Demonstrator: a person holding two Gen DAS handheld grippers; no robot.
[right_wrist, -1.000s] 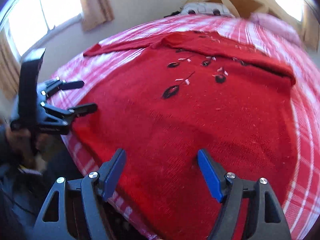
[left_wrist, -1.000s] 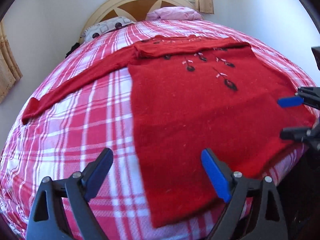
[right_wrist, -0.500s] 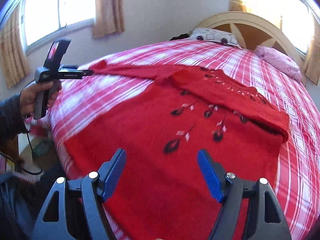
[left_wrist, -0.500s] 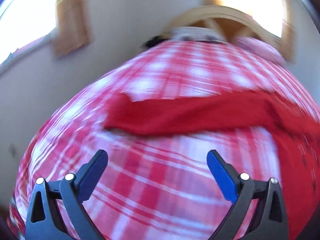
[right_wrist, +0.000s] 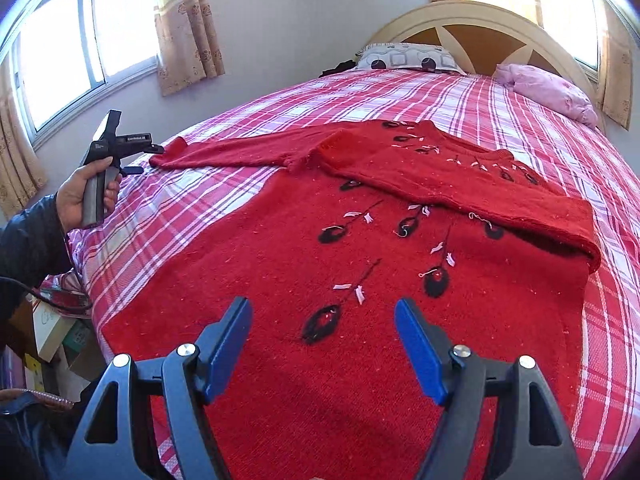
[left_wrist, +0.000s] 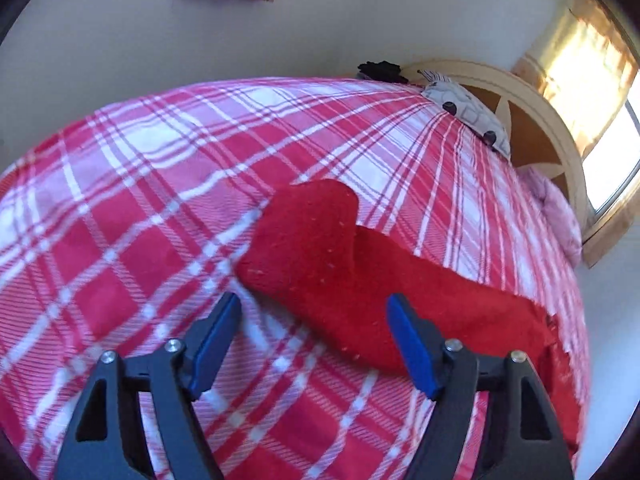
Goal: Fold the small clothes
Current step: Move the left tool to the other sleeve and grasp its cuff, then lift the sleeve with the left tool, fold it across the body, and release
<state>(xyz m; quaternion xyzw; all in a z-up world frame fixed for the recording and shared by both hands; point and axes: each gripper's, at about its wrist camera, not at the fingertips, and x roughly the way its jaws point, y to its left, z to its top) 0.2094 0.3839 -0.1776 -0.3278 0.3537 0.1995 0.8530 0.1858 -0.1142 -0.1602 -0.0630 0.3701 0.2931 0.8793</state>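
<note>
You stand at a bed (right_wrist: 400,96) with a red-and-white plaid cover. Its arched cream headboard (right_wrist: 472,12) has brown panels. Against it lie a grey patterned pillow (right_wrist: 408,58) and a pink pillow (right_wrist: 548,88). The walls (right_wrist: 288,8) are pale and plain. To your left, a bright window (right_wrist: 76,44) lets in daylight beside beige patterned curtains (right_wrist: 188,24). Boxes (right_wrist: 52,332) sit on the floor beside the bed.
</note>
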